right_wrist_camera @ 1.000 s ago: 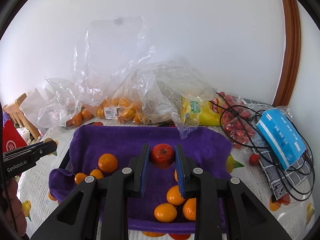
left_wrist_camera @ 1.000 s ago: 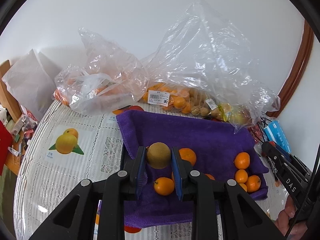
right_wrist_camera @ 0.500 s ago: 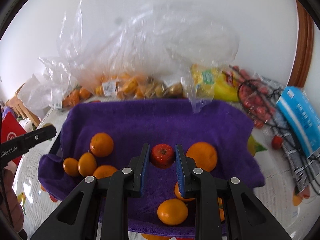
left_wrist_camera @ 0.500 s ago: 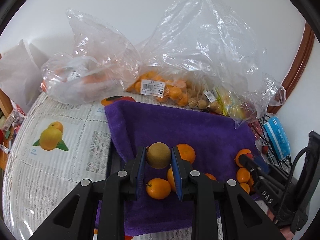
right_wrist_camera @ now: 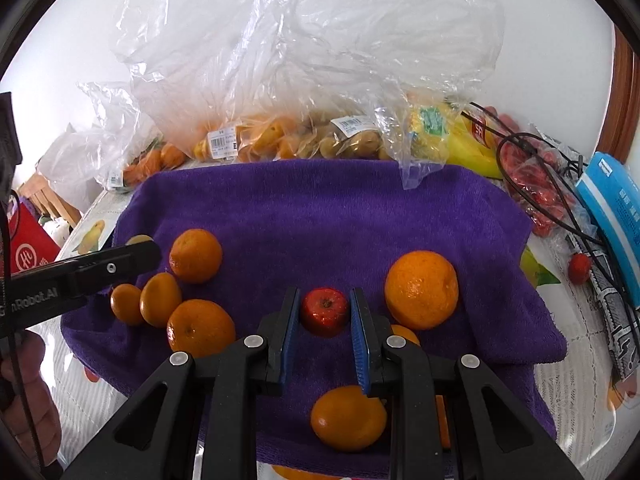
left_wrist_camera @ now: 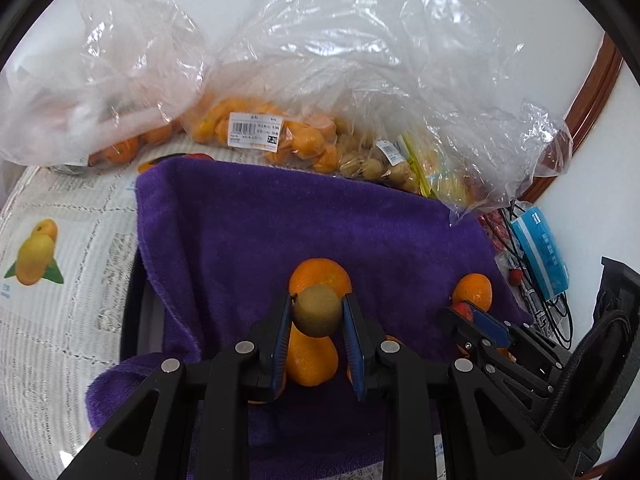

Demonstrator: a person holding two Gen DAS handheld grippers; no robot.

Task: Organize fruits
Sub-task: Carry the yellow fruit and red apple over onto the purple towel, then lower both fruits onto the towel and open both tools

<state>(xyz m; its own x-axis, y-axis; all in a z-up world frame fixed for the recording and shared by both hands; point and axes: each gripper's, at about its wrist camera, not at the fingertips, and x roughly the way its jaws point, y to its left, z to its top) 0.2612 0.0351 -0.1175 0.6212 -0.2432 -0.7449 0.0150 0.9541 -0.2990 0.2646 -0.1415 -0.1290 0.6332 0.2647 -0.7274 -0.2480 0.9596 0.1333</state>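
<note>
A brownish-green kiwi (left_wrist_camera: 317, 311) sits clamped between the blue pads of the left gripper (left_wrist_camera: 316, 314), which is closed down to the fruit's width. Just beyond the tips lies a large orange (left_wrist_camera: 320, 278), and under the jaws, nearer the camera, a smaller mandarin (left_wrist_camera: 310, 362). The kiwi appears to hang above both rather than rest on them, though the view does not settle whether it touches.

The right gripper (right_wrist_camera: 325, 312) is likewise closed on its load, a small red apple (right_wrist_camera: 324, 311), stem end facing the lens. To its right, close beside the right finger, rests a big orange (right_wrist_camera: 421, 289); below the jaws lies another mandarin (right_wrist_camera: 348, 418); to its left sits a cluster of mandarins (right_wrist_camera: 160, 300). The left gripper's arm reaches in at that left edge, with the person's hand (right_wrist_camera: 30, 400) behind it.

Everything loose lies on a purple towel (right_wrist_camera: 340, 216), which probably serves to stop round fruit rolling and to mark the sorting area. Both grippers pinch their fruit across the middle, a sensible hold for round, slippery things. Beyond the towel's far edge stand plastic bags (left_wrist_camera: 280, 80) of oranges and other produce, likely the source. To the right of the towel are tangled black cables (right_wrist_camera: 560, 200) and a blue packet (right_wrist_camera: 612, 208), off the working area.

Judging by the groups already formed, the kiwi and apple are each being brought to a spot of their own.
</note>
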